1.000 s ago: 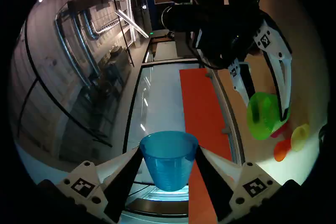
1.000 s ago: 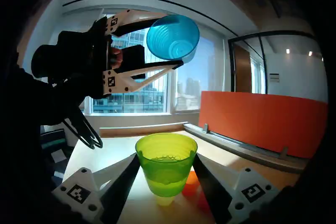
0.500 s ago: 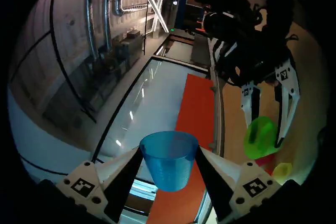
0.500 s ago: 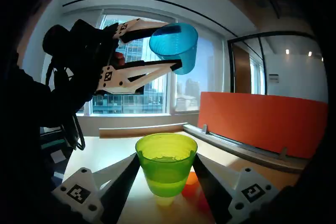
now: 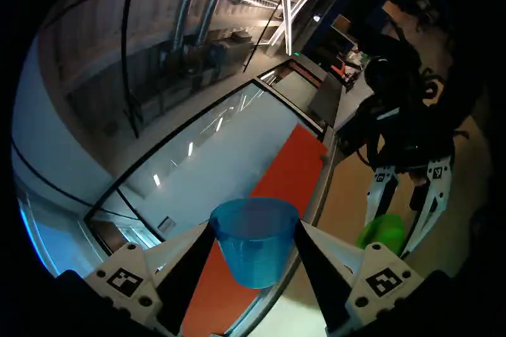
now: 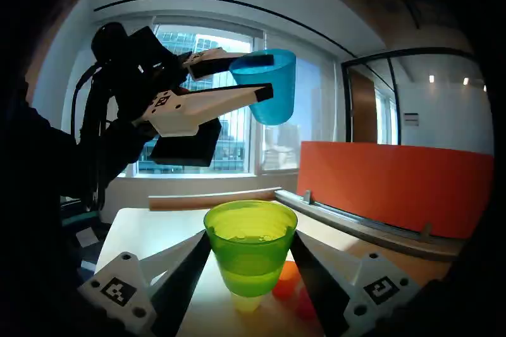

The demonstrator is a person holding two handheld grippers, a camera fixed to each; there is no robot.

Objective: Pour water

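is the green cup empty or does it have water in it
Partly filled: in the right gripper view the green cup shows a waterline with bubbles well below its rim.

Translucent blue cup (image 5: 254,250), green cup (image 6: 250,245)

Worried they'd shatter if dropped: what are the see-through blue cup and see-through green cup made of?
The see-through blue cup looks like thin tinted plastic, glossy: daylight glows through its wall. The see-through green cup seems the same; the liquid inside shows through the side. Tinted glass can't be fully excluded.
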